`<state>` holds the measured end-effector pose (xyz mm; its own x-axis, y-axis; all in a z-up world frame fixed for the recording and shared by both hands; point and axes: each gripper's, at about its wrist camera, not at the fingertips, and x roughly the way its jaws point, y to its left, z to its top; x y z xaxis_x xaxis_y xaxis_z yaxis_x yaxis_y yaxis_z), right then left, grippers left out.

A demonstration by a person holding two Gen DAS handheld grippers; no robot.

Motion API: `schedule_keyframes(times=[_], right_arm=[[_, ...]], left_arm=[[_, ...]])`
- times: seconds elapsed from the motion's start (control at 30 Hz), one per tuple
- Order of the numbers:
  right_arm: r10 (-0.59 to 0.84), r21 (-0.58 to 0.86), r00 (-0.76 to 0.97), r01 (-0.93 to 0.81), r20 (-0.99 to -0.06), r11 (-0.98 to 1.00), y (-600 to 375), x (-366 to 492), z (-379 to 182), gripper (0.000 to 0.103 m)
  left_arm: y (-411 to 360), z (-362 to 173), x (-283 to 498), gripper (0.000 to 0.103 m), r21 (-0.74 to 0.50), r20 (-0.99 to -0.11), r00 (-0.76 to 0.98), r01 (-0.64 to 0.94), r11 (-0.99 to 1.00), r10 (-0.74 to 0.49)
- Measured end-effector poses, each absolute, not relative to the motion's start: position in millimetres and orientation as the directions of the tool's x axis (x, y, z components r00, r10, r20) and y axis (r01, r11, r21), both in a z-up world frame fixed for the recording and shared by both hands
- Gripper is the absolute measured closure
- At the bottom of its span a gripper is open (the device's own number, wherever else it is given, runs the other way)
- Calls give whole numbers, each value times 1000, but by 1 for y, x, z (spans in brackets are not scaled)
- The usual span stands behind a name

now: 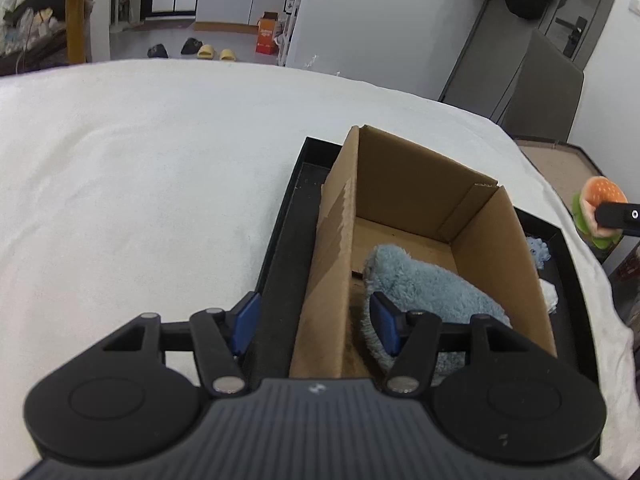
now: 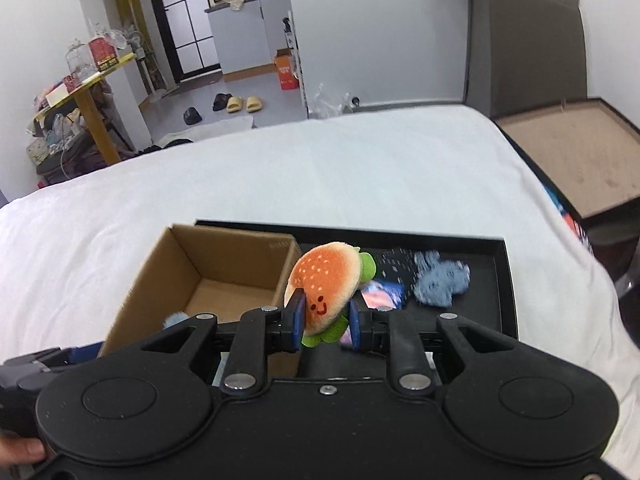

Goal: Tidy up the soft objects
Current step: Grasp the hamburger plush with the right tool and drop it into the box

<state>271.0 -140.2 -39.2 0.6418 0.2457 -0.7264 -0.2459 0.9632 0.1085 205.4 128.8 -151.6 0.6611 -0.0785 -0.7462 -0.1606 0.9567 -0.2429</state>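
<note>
Burger plush (image 2: 324, 286) pinched in right gripper (image 2: 325, 322), held above black tray (image 2: 492, 280) | cardboard box (image 2: 224, 264) lies just left of it | left gripper (image 1: 312, 326) spread astride box wall, gripping nothing

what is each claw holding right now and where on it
The right claw pinches the burger plush by its lower sides, beside the face. The left claw straddles the cardboard box wall, gripping nothing.

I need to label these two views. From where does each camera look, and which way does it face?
Left wrist: on the left gripper, looking down past the side wall of the brown cardboard box at a fluffy blue-grey cloth.
Right wrist: on the right gripper, facing the plush hamburger toy it grips; a fingertip shows.
Shared: box, black tray, toy, white sheet.
</note>
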Motion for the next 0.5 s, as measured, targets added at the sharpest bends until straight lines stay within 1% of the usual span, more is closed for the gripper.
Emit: schedule_keyframes(times=[0.1, 0.2, 0.27, 0.33, 0.5], right_arm=[[255, 102, 645, -264, -720, 959, -131, 273, -34, 81], [268, 101, 646, -284, -715, 953, -120, 276, -32, 81], [282, 104, 641, -301, -714, 948, -112, 278, -32, 81], [288, 102, 636, -313, -716, 944, -103, 280, -33, 81], [307, 98, 613, -351, -728, 931, -79, 284, -41, 81]], left_arm=[[133, -153, 205, 48, -279, -743, 661, -168, 945, -102], [132, -154, 206, 55, -271, -739, 666, -164, 949, -96], [132, -155, 208, 68, -297, -740, 661, -158, 942, -122], [132, -157, 208, 74, -319, -741, 655, -149, 936, -148], [131, -159, 209, 76, -312, -741, 657, -150, 938, -141]])
